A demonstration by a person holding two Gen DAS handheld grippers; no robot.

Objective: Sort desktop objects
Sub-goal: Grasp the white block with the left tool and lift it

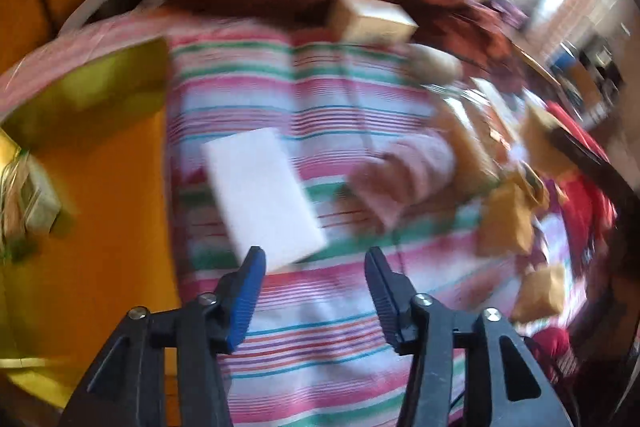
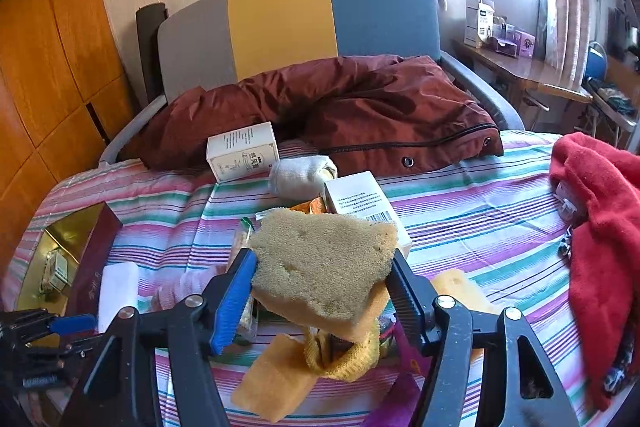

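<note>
In the blurred left wrist view my left gripper (image 1: 314,259) is open over the striped cloth (image 1: 312,339), nothing between its fingers. A white foam block (image 1: 262,195) lies flat just beyond the left fingertip, which overlaps its near corner. My right gripper (image 2: 320,265) is shut on a tan sponge (image 2: 320,251), held above the cloth with a yellow layer on its underside. The white foam block (image 2: 116,287) also shows at the lower left of the right wrist view, beside the gold-lined box (image 2: 92,239).
The gold-lined box (image 1: 100,167) holds a small packet (image 1: 36,203). White cartons (image 2: 242,151) (image 2: 360,203), a rolled sock (image 2: 300,173), a pink sock (image 1: 404,175) and yellow knitwear (image 2: 344,359) lie mid-cloth. A maroon jacket (image 2: 340,107) lies behind, a red sweater (image 2: 600,227) at right.
</note>
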